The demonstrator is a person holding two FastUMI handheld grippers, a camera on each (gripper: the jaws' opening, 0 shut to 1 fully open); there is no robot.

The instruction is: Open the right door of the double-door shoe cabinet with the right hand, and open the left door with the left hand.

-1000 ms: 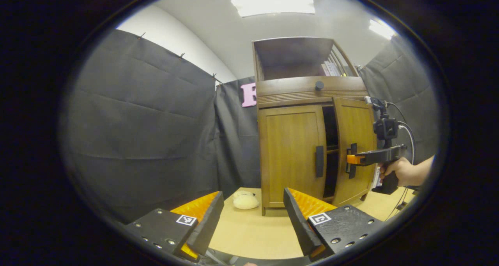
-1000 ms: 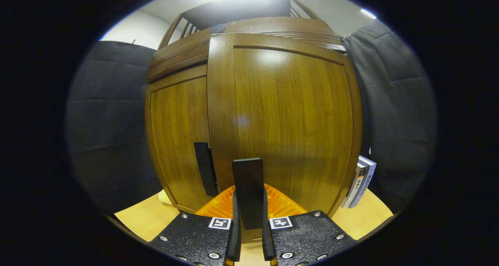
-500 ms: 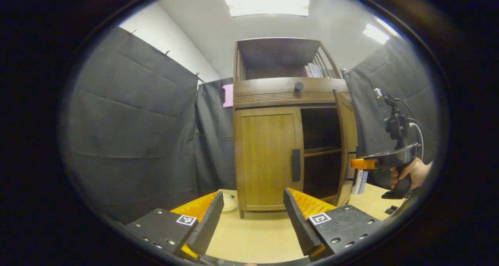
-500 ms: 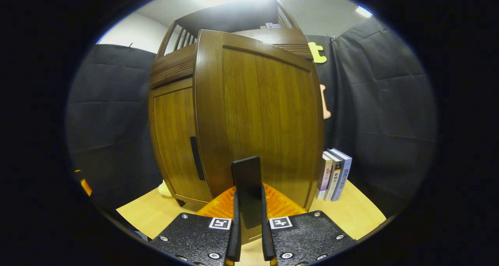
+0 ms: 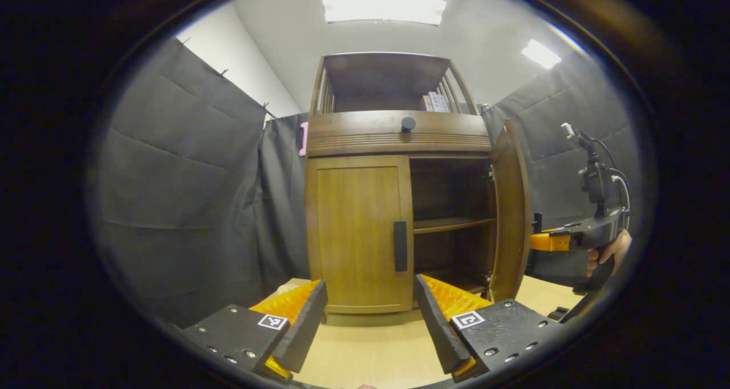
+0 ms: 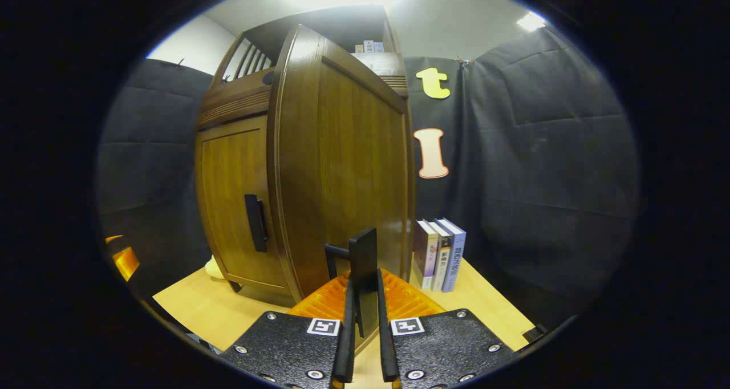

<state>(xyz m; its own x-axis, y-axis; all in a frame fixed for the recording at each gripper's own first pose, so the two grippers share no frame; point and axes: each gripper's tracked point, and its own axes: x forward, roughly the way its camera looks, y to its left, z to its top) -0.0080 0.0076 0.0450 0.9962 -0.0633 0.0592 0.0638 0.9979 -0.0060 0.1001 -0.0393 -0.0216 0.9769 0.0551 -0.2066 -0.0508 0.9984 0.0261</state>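
One door of the shoe cabinet [image 5: 365, 144] is swung wide; the other remains. Going left to right: the left gripper [image 5: 368, 326] hangs gaping, holding nothing, near the viewer, with the shut left door [image 5: 356, 232] and its dark handle [image 5: 400, 246] straight ahead and apart. Next it likely advances and pinches that handle. Farther right, the right gripper [image 6: 363, 343] is clamped on the right door's handle [image 6: 363, 263], beside the open right door [image 5: 507, 206].

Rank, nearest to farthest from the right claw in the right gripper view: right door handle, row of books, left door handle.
1. Right door handle: clamped between the right claw's fingers.
2. Row of books: standing on the table right of the open door.
3. Left door handle: farther back on the left, on the closed door.
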